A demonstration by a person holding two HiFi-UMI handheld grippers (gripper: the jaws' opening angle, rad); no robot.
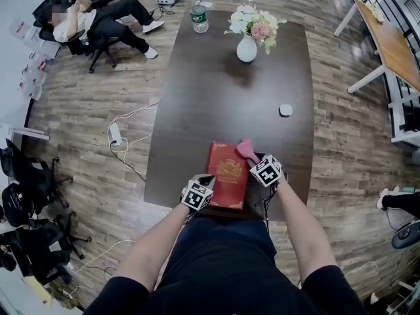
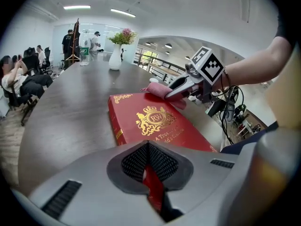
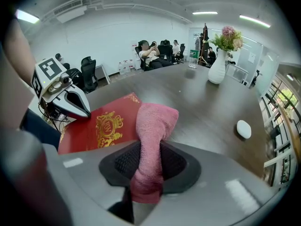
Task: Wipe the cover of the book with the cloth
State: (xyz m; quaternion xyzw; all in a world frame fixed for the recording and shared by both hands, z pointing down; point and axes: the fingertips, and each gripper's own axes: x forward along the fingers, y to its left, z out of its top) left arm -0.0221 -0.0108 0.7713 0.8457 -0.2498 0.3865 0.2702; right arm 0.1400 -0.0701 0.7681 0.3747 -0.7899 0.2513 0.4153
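Two tongs busy. My left tongs (image 2: 150, 172) pinch the near edge of the book (image 1: 227, 174), which lies at my side of the desk (image 1: 223, 84). My right tongs (image 3: 148, 173) grip the cloth (image 3: 155, 121), laid on the cover's far right corner. Judgement: wiping barely begun, most of the cover left.

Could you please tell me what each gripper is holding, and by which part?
The left gripper is shut on the book at its near left corner. The right gripper is shut on the cloth, pinching one bunched end.
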